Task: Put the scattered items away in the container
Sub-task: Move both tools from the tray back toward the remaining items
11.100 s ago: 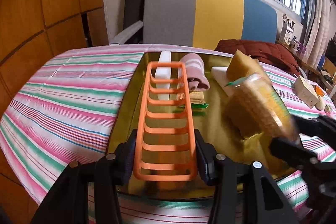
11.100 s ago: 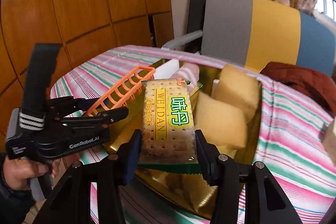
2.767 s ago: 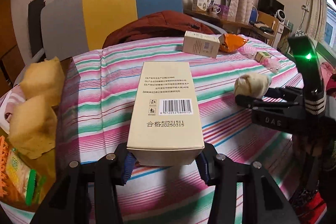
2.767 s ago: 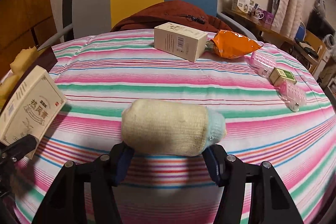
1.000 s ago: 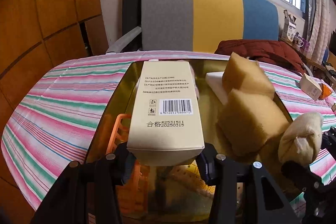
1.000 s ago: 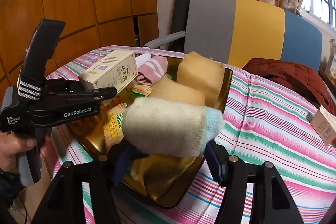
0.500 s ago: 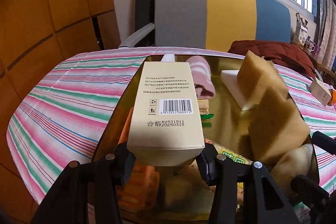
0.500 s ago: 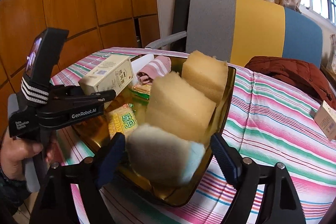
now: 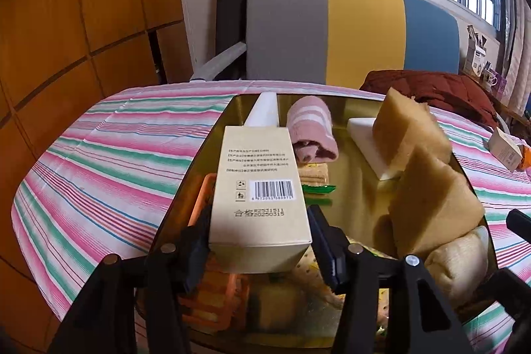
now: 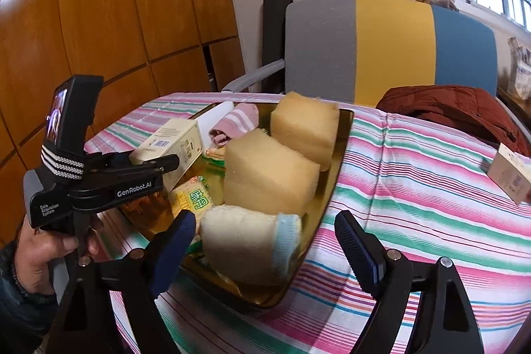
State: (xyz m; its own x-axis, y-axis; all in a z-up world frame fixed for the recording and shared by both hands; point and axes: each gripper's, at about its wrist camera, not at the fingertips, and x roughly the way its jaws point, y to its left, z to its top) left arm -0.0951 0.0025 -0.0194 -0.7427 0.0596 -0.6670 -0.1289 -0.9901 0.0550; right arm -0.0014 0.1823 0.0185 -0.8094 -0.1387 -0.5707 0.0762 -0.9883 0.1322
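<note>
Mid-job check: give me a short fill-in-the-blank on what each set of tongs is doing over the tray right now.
1. The cream rolled sock with a pale blue cuff lies in the gold-coloured ____.
2. The right tongs, whose jaws have just been opening, stand ____ around that sock.
3. Between the jaws of the left tongs sits a beige cardboard ____ with a barcode.
4. The two yellow foam sponges rest ____ the tray.

Missing words: tray; open; box; in
</note>
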